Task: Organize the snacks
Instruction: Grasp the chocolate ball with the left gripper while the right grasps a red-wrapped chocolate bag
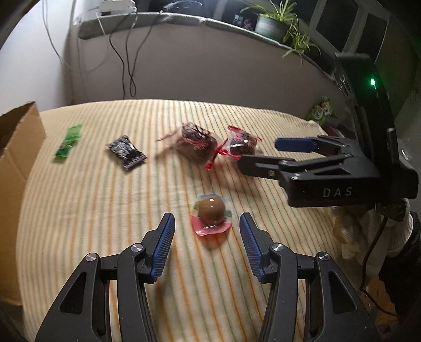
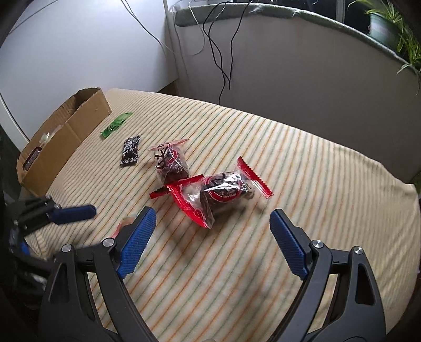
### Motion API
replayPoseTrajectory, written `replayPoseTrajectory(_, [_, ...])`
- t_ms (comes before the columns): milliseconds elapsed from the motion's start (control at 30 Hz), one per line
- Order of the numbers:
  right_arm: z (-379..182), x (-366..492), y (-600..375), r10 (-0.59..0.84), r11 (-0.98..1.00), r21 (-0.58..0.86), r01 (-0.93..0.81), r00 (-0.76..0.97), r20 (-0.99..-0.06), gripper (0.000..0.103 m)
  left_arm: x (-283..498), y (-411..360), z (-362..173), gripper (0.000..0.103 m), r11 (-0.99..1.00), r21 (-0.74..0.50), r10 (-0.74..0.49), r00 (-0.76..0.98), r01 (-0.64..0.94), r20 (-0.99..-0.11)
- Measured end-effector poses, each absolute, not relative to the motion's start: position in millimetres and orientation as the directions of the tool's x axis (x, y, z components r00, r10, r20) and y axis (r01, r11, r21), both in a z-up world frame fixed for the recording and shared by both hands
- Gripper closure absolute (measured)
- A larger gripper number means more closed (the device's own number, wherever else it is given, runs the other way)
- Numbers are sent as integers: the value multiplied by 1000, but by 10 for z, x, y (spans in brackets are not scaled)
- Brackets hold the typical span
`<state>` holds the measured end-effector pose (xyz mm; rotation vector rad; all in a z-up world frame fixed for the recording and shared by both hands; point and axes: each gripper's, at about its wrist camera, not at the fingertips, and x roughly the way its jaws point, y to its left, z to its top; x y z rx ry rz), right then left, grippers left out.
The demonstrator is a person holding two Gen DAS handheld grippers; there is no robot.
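Note:
A brown jelly cup (image 1: 211,213) with a pink lid lies on the striped cloth (image 1: 92,210), just ahead of and between my left gripper's (image 1: 207,223) open jaws, untouched. My right gripper (image 2: 213,214) stands wide open just short of a red-edged wrapped dark cake (image 2: 221,194), with nothing between its pads. From the left wrist view, the right gripper (image 1: 257,154) reaches in from the right beside that cake (image 1: 242,146). A second wrapped cake (image 2: 171,163), a black packet (image 2: 130,151) and a green packet (image 2: 115,125) lie farther left.
An open cardboard box (image 2: 65,131) with a few items inside stands at the cloth's left edge. Cables (image 2: 223,52) hang down the wall behind. A potted plant (image 1: 273,23) sits on the ledge, and a green snack bag (image 1: 322,110) lies at far right.

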<state>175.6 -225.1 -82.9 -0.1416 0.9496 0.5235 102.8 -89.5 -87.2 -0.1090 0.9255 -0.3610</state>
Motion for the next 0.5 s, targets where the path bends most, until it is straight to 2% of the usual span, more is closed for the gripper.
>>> replayPoseTrajectory(167, [-883,1881,-2245,397,871,180,-457,442,-804,13,1088,-1005,-952,61,936,-229,-342,526,268,-779])
replayPoseTrajectory(267, [-889,1989,-2305,432,869,243,-431,422,-797,14,1115,-1074,-966,62,938,-217,-334,529,272,-780])
replayPoseTrajectory(400, [-930,2135,-2329,432,870,260,-419,392,-813,27,1193,-1124,-975,70,942,-202,-319,536,267,-782])
replayPoseTrajectory(500, [-993,2188,-2316,431,866,266,-423,365,-825,31,1175,-1107,-981,73,944,-194,-313,544,266,-779])
